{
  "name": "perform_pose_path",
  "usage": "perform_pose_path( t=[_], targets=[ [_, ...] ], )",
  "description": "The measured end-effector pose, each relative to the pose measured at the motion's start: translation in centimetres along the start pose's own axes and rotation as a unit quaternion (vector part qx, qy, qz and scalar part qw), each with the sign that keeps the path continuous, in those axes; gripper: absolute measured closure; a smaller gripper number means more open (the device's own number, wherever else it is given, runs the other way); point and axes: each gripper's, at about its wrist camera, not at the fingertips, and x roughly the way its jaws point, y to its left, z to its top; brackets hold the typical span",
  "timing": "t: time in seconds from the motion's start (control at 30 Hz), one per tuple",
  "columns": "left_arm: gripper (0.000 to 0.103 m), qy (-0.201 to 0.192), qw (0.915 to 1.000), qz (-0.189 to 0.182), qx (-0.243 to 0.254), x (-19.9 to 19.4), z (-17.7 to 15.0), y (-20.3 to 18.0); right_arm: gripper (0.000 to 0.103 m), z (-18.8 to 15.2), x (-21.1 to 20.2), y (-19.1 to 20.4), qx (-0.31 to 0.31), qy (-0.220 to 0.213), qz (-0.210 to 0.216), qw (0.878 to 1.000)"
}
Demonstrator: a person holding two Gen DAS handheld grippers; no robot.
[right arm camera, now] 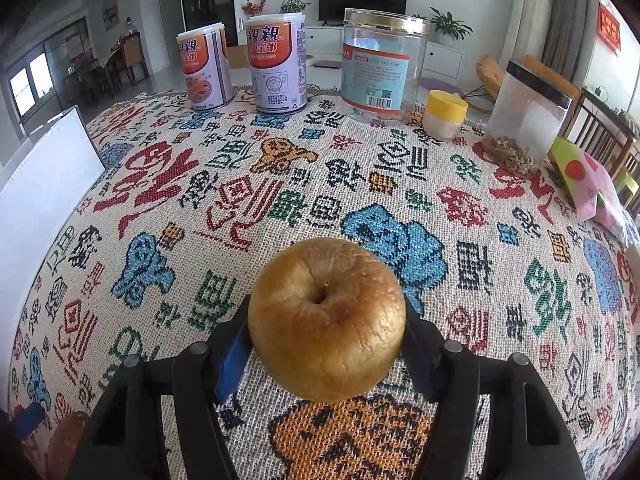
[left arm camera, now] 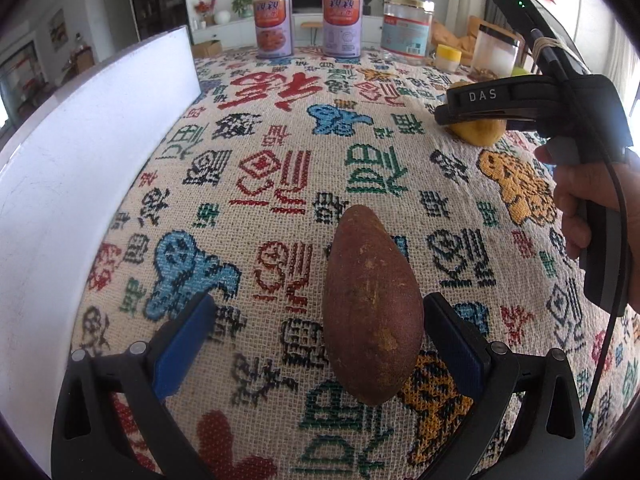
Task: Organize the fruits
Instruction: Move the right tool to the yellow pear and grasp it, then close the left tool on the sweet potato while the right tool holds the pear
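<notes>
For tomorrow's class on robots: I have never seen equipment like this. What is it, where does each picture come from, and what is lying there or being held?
No robot here: a person holds a two-finger gripper in each hand, with a camera on each looking along its fingers. The left camera shows the open left gripper around a sweet potato lying on a patterned tablecloth. The right camera shows the right gripper closed on a yellow-brown apple. Two cans, a clear jar and a white board stand nearby.
</notes>
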Motion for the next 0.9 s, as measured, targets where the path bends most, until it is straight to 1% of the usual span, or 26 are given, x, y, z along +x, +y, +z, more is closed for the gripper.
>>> perform_pose_path(
  t=[0.07, 0.2, 0.3, 0.4, 0.47, 0.53, 0.63, 0.67, 0.7, 0.73, 0.77, 0.8, 0.83, 0.9],
  targets=[
    [0.0, 0.0, 1.0, 0.0, 0.0, 0.0, 0.0, 0.0, 0.038, -0.3, -0.5, -1.4, 0.031, 0.003, 0.028, 0.999],
    [0.001, 0.0, 1.0, 0.0, 0.0, 0.0, 0.0, 0.0, 0.038, -2.1, -2.8, -3.0, 0.043, 0.011, 0.064, 0.997],
    [0.0, 0.0, 1.0, 0.0, 0.0, 0.0, 0.0, 0.0, 0.038, -4.9, -5.4, -3.7, 0.029, 0.023, 0.093, 0.995],
    [0.0, 0.0, 1.0, 0.001, 0.0, 0.0, 0.0, 0.0, 0.038, -8.6, -8.2, -4.3, 0.014, 0.039, 0.115, 0.992],
    [0.0, 0.0, 1.0, 0.001, 0.0, 0.0, 0.0, -0.1, 0.038, -11.2, -10.3, -4.4, 0.004, 0.032, 0.112, 0.993],
    [0.0, 0.0, 1.0, 0.0, 0.0, 0.0, 0.0, -0.1, 0.038, -13.6, -11.8, -3.9, -0.021, 0.016, 0.084, 0.996],
    [0.0, 0.0, 1.0, 0.001, 0.0, 0.0, 0.1, -0.1, 0.036, -15.9, -11.3, -2.8, -0.047, 0.008, 0.056, 0.997],
    [0.0, 0.0, 1.0, 0.001, 0.001, 0.0, 0.1, -0.1, 0.036, -16.2, -11.3, -2.3, -0.058, -0.01, 0.043, 0.997],
    [0.0, 0.0, 1.0, 0.002, 0.001, 0.0, 0.1, -0.1, 0.033, -16.4, -11.2, -1.8, -0.067, -0.017, 0.03, 0.997],
    [0.0, -0.001, 1.0, 0.002, 0.001, 0.0, 0.1, -0.1, 0.026, -16.4, -11.3, -1.7, -0.064, -0.019, 0.023, 0.998],
    [0.0, 0.0, 1.0, 0.002, 0.0, 0.0, 0.1, -0.1, 0.02, -16.2, -11.1, -1.8, -0.054, -0.016, 0.028, 0.998],
    [0.0, 0.0, 1.0, 0.002, 0.0, 0.0, 0.1, -0.1, 0.007, -16.2, -10.7, -1.9, -0.046, -0.005, 0.035, 0.998],
    [0.0, 0.0, 1.0, 0.002, 0.0, 0.0, 0.1, -0.1, 0.002, -16.1, -10.5, -1.8, -0.048, 0.0, 0.027, 0.998],
    [0.0, 0.0, 1.0, 0.002, 0.0, -0.1, 0.1, -0.1, 0.0, -16.2, -10.4, -1.7, -0.049, 0.002, 0.022, 0.999]
  ],
)
